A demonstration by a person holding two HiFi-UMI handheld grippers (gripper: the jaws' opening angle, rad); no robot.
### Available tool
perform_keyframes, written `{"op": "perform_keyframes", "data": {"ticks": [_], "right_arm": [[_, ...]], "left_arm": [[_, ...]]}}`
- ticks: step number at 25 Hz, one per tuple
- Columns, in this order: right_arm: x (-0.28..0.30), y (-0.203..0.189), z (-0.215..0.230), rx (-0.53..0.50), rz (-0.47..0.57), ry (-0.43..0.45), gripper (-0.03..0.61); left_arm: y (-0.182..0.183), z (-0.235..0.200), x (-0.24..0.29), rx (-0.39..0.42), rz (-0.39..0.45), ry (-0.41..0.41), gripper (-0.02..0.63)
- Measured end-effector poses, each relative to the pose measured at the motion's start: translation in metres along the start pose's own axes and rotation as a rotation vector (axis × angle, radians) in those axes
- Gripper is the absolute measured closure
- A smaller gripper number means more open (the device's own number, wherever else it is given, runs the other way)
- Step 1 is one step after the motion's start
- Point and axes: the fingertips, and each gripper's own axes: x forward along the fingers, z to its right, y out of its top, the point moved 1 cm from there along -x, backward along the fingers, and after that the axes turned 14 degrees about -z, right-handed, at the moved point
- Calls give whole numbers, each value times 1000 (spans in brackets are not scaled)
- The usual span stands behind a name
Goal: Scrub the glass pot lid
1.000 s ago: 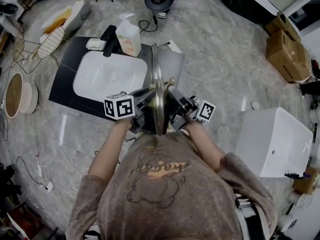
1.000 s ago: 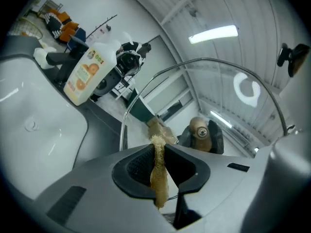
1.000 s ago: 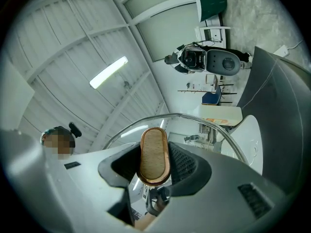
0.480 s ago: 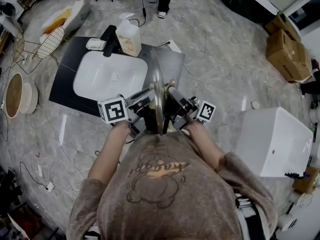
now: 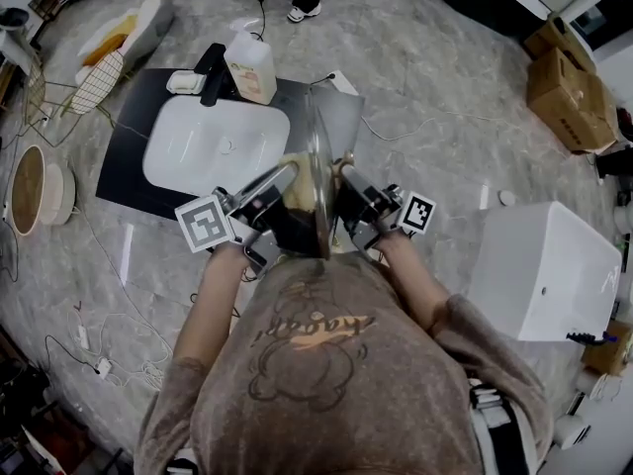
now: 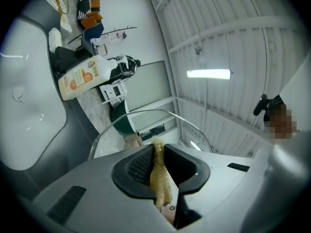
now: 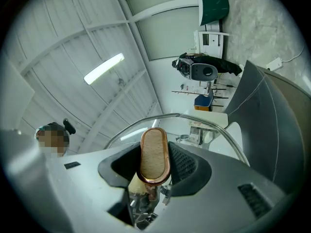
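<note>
While your right gripper (image 7: 154, 150) keeps its jaws clamped on the wooden, copper-rimmed knob (image 7: 153, 161) of the glass pot lid (image 5: 317, 156), you hold the lid upright in front of your chest. In the head view it is edge-on, just beside the near right corner of the white sink (image 5: 188, 151). That hand has barely shifted over the last second.

Your left gripper (image 6: 158, 153) has its jaws closed on a strip of yellowish fibrous scrubber (image 6: 161, 181), which sticks out past the pads towards the lid's curved rim. This gripper has just changed. It has risen along the lid's left face and rolled, and its marker cube (image 5: 203, 224) now sits lower and further left in the head view than it did a second ago.

That reads as an upward scrubbing stroke in progress, with the lid steadied from the other side. Whether the scrubber is actually pressing on the glass cannot be told. A soap bottle (image 5: 250, 67) stands behind the sink.
</note>
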Motion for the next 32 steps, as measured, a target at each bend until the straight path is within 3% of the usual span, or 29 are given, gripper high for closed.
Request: {"op": "perform_keyframes", "data": {"ticks": [12,18,27,32], "right_arm": [[-57,22,-2,-72,24,-179,401],[-80,37,-4,-115,43,-269,402],[-66,45,12,-223,-120,-484,402],[-46,41,32,-356,-253,-623,402]], "left_arm": [[16,-10,-50,-6,138,40,541],[18,-9,-56,14,145,46,541],[25,-3,-64,39,187,62,541],[29,2,-75,56,217,67,541]]}}
